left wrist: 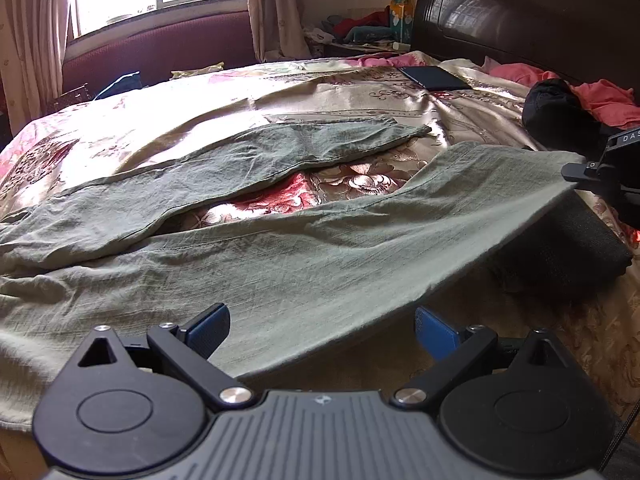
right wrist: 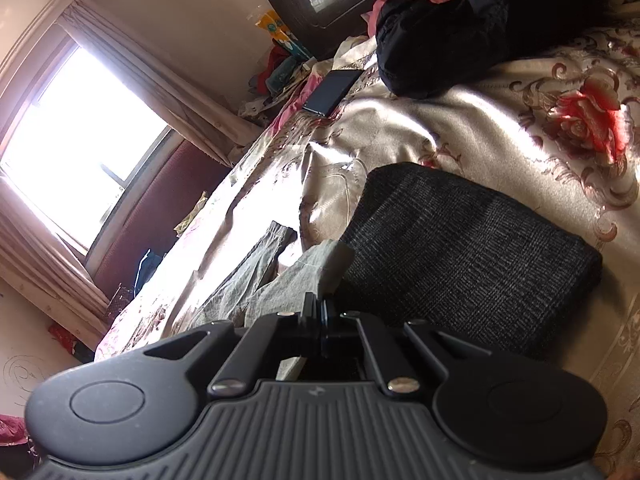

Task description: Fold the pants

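Grey-green pants (left wrist: 280,248) lie spread on the floral bedspread (left wrist: 360,184), legs running to the right. The far leg (left wrist: 312,148) lies flat. The near leg's hem corner is lifted off the bed at the right, where my right gripper (left wrist: 576,172) pinches it. In the right wrist view that gripper (right wrist: 322,300) is shut on the pale hem cloth (right wrist: 316,268). My left gripper (left wrist: 320,316) is open at the near leg's lower edge, its blue pads (left wrist: 210,330) wide apart and pressing on nothing.
A folded dark grey knit garment (right wrist: 460,248) lies just right of the lifted hem. A black bundle (left wrist: 556,108) and pink clothes (left wrist: 608,100) sit by the dark headboard (left wrist: 520,12). A dark flat tablet (left wrist: 436,77) lies at the far side.
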`<move>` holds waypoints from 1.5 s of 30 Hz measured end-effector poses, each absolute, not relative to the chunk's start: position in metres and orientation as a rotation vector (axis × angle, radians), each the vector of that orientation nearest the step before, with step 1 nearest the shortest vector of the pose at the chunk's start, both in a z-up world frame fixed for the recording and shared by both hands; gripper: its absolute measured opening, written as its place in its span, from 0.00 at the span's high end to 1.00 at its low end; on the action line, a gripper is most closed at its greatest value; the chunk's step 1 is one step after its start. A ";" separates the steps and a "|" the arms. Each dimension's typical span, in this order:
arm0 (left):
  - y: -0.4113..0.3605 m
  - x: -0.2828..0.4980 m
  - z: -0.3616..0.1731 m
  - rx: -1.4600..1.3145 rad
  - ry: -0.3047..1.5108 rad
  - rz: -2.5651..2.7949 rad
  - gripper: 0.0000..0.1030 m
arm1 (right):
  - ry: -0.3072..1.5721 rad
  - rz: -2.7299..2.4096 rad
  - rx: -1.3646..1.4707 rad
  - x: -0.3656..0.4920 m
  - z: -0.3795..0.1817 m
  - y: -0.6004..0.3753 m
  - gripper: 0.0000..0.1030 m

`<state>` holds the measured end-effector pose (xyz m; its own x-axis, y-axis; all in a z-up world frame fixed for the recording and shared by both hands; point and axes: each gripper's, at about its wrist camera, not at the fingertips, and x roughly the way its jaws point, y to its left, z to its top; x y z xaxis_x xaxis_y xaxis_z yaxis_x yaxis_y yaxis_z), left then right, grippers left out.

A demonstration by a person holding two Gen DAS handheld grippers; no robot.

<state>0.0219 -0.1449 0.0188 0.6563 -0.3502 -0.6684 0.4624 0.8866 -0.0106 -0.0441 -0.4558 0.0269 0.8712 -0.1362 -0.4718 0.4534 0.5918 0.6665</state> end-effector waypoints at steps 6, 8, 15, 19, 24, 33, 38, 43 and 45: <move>-0.145 0.016 0.016 0.202 0.722 -0.480 0.00 | 0.603 -0.456 0.755 -0.040 0.003 -0.450 0.92; -0.143 0.012 0.016 0.215 0.713 -0.484 0.00 | 0.575 -0.457 0.742 -0.048 0.009 -0.446 0.90; -0.131 0.017 0.022 0.187 0.699 -0.458 0.00 | 0.522 -0.436 0.685 -0.051 0.028 -0.446 0.62; -0.126 0.022 0.020 0.164 0.711 -0.443 0.00 | 0.578 -0.425 0.791 -0.033 0.004 -0.458 0.52; -0.128 0.023 0.016 0.185 0.719 -0.441 0.00 | 0.557 -0.419 0.916 -0.032 -0.009 -0.465 0.96; -0.139 0.017 0.021 0.202 0.670 -0.472 0.00 | 0.279 -0.292 0.803 -0.073 0.066 -0.446 0.97; -0.144 0.015 0.010 0.222 0.724 -0.502 0.00 | 0.597 -0.442 0.762 -0.059 0.016 -0.452 0.93; -0.135 0.011 0.009 0.270 0.713 -0.494 0.00 | 0.546 -0.510 0.694 -0.070 0.023 -0.450 0.92; -0.128 0.014 0.010 0.269 0.716 -0.484 0.00 | 0.518 -0.515 0.593 -0.063 0.037 -0.445 0.92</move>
<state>0.0143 -0.1280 0.0103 0.6514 -0.3308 -0.6829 0.5108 0.8567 0.0723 -0.0625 -0.4452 0.0369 0.7524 -0.2999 -0.5865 0.5849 0.7137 0.3854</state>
